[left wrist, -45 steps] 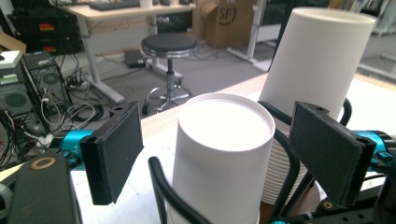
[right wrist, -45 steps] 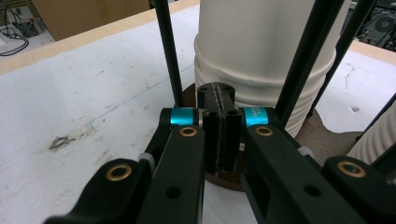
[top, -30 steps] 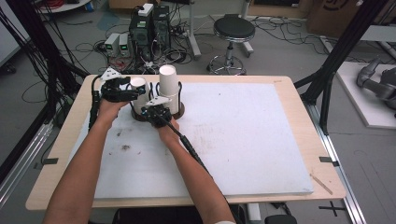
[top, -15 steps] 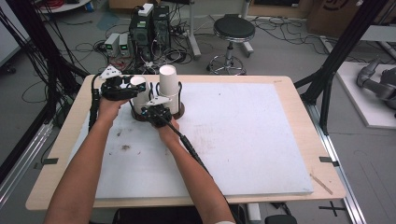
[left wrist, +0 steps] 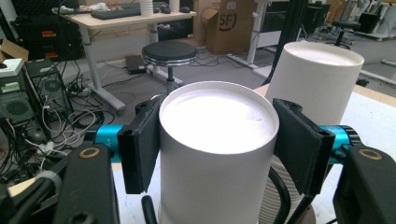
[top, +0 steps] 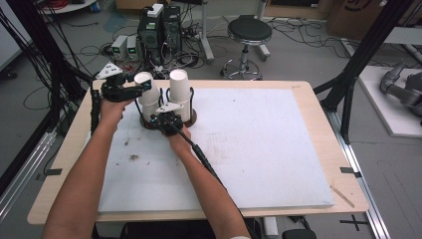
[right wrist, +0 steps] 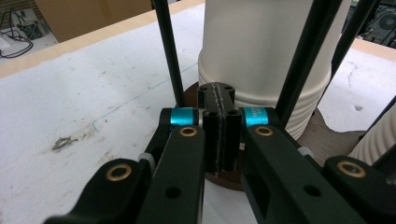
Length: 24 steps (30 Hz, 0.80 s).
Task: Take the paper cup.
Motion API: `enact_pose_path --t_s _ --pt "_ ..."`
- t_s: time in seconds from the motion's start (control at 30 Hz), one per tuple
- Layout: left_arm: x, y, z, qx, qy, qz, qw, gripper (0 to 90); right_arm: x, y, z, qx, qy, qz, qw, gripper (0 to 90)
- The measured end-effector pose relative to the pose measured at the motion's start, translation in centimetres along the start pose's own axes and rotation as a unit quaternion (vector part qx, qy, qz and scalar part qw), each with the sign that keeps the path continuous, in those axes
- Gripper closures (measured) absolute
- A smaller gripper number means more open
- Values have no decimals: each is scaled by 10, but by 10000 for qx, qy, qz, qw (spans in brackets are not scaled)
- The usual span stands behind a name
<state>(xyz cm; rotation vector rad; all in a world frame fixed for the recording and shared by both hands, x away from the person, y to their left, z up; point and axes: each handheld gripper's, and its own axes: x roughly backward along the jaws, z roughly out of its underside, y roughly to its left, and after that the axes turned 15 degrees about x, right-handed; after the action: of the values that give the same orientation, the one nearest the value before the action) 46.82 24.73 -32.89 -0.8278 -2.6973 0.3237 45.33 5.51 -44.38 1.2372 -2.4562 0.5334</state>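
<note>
1. We find the left gripper [left wrist: 217, 149] clenched on the top paper cup [left wrist: 217, 154] of the left stack [top: 148, 107], near the desk's [top: 278, 149] far left corner; its jaws have just been closing, and the pads [left wrist: 140, 151] press on the cup wall below the rim.
2. The right gripper [right wrist: 219, 123] is clenched with nothing between its jaws, pressing on the dark wooden base [right wrist: 224, 179] of the cup holder [top: 191, 118].
3. A second cup stack [top: 180, 94] stands just beside the held cup.
4. Risk: the thin wall may buckle under the squeeze and the cup slip.
5. Risk: nested cups may cling, so 2 cups come up together.
6. Risk: a tilted lift could catch the black guide rods [right wrist: 169, 51] or knock the neighbouring stack.
7. Risk: if the right gripper slides off, the holder may lift or skid.
</note>
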Motion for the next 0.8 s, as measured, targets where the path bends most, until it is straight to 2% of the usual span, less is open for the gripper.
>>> enact_pose_path --t_s 0.13,0.3,0.37,0.43,0.6,0.7,0.8 --pt "10 -3 -6 48 -121 13 9999 355 4 -2 1 -94 -50 -115 9999 900" --pt "26 -10 -17 165 -260 23 9995 356 23 -7 -2 9 -327 -296 9990 900" --pt "33 -14 -19 174 -235 45 9996 358 35 -9 -4 160 -408 -400 9982 900" --pt "40 -19 -19 95 -210 14 9997 358 47 -12 -4 260 -469 -480 9974 887" --pt "56 -28 -17 155 -400 104 9990 359 86 -27 -1 388 -608 -608 9955 850" --pt "63 -37 -17 120 -377 197 9990 359 112 -37 3 475 -613 -613 9951 760" --pt "67 -47 -14 45 -264 271 9993 359 137 -48 13 433 -594 -604 9955 573"
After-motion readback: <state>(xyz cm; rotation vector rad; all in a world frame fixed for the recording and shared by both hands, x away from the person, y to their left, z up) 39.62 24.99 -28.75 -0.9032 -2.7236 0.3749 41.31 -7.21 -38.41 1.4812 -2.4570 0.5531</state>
